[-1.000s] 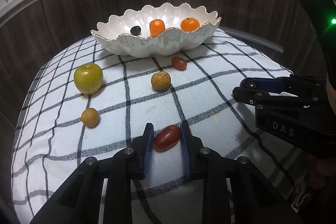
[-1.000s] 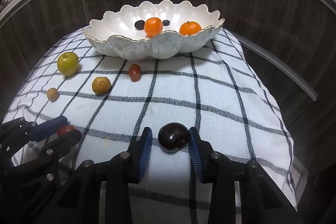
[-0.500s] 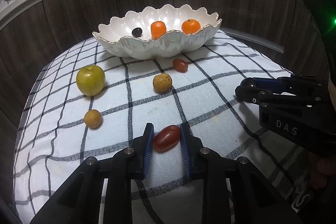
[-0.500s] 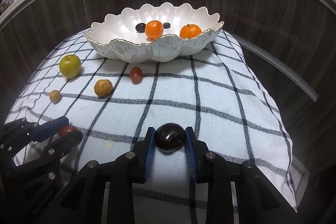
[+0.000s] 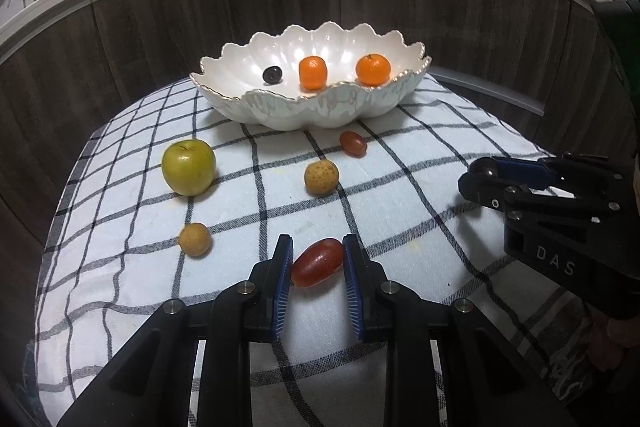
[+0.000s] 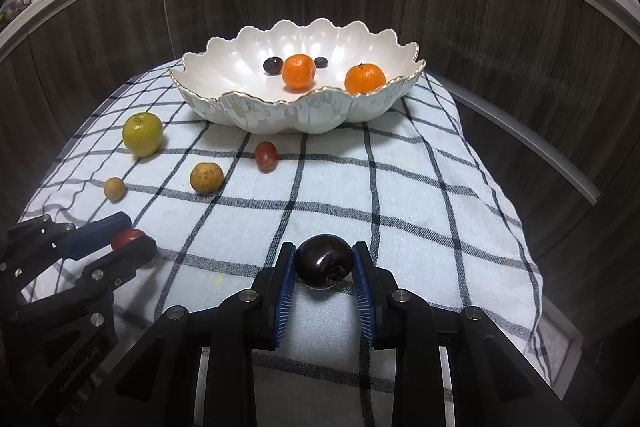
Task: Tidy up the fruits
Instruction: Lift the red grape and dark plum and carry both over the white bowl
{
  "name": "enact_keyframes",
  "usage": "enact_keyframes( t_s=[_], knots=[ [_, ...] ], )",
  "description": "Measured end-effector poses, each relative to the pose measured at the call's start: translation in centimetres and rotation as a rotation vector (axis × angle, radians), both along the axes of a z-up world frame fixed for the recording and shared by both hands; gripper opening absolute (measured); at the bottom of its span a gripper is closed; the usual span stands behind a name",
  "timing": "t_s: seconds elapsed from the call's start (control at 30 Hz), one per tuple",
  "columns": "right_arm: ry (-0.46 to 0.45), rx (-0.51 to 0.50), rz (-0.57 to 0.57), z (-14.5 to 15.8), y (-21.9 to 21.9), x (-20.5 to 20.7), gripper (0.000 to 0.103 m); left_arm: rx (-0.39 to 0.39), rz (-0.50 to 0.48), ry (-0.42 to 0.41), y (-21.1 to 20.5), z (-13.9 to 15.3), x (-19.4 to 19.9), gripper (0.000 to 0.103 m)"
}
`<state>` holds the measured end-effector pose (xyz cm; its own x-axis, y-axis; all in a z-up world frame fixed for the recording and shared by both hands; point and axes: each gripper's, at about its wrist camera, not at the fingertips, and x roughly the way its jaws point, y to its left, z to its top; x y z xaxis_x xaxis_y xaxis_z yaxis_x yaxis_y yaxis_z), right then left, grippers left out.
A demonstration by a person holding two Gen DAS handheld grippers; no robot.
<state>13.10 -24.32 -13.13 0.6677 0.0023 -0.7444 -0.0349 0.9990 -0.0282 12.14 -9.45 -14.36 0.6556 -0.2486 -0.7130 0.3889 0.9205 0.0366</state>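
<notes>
**Both grippers loaded, and the way to the bowl is not free**

Left gripper (image 5: 316, 263) is closed on the red oblong fruit (image 5: 317, 263), low over the checked cloth (image 5: 400, 187). I see the pads touch only its two sides, and the fruit lies slanted between them. It is smooth, so I judge it can turn or slide out when I lift.

Between this gripper and the white scalloped bowl (image 5: 320, 107) lie the green apple (image 5: 189, 167), two small tan fruits and a red grape (image 5: 353, 143). If I travel low, I may push them, and round fruit rolls easily toward the cloth edge.

Right gripper (image 6: 323, 267) has just been closing and now holds the dark plum (image 6: 323, 262) at its widest part. The skin is glossy; with too little pressure it may drop.

Two oranges and small dark fruits are already in the bowl. A release from too high could bounce out.
</notes>
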Motion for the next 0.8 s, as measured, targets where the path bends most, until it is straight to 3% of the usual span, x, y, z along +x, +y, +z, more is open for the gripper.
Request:
enact_keyframes(
  t_s=[0.8],
  knots=[
    [-0.095, 0.003, 0.001, 5.2, 0.4, 1.3, 0.030, -0.045, 0.054, -0.028, 1.0, 4.5, 2.1, 0.026]
  ],
)
